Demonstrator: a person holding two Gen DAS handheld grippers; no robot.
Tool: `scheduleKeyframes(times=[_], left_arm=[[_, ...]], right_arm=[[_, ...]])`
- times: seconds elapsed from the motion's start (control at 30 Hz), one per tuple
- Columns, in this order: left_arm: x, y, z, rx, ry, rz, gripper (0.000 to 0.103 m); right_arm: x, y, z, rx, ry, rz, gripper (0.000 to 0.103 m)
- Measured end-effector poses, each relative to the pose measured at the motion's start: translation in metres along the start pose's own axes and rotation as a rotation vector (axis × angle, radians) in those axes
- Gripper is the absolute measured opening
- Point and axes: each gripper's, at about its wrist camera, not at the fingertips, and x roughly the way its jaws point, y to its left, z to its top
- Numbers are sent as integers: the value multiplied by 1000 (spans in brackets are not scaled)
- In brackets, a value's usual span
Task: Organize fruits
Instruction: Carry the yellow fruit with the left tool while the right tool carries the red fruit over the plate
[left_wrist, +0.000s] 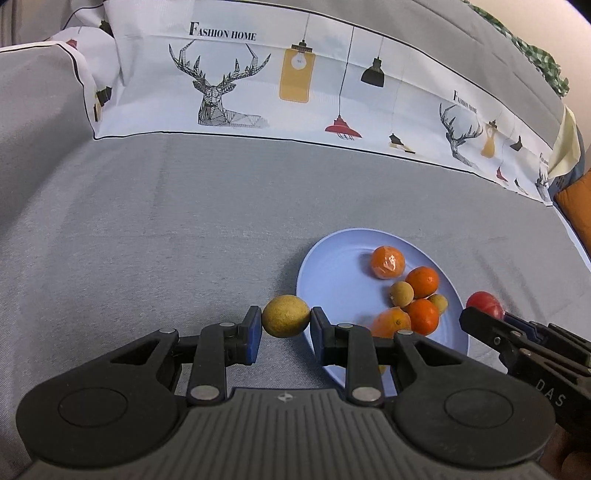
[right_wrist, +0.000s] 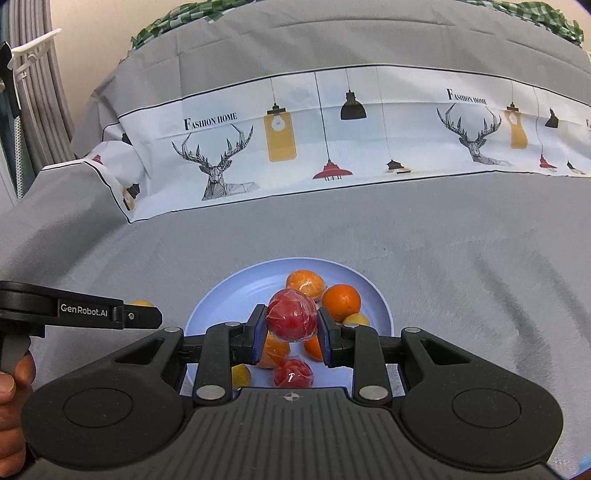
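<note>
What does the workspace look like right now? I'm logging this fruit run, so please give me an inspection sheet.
Surface: grey bedspread with a printed white band across the far side.
Job's things: blue plate holding oranges, small yellow-brown fruits and a wrapped red fruit.
Clutter: nothing seen.
Grippers: left gripper shut on a yellow-brown fruit beside the plate's rim; right gripper shut on a wrapped red fruit over the plate.
Cables: nothing seen.
Surroundings: green checked cloth beyond the bed, orange cushion at the right edge.
</note>
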Motion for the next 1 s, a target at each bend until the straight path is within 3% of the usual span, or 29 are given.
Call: scheduleKeyframes(times=[1.0], left_arm=[[3,-3,-1,2,-8,-18,31]], right_arm=[[3,0,-1,2,6,-6,30]])
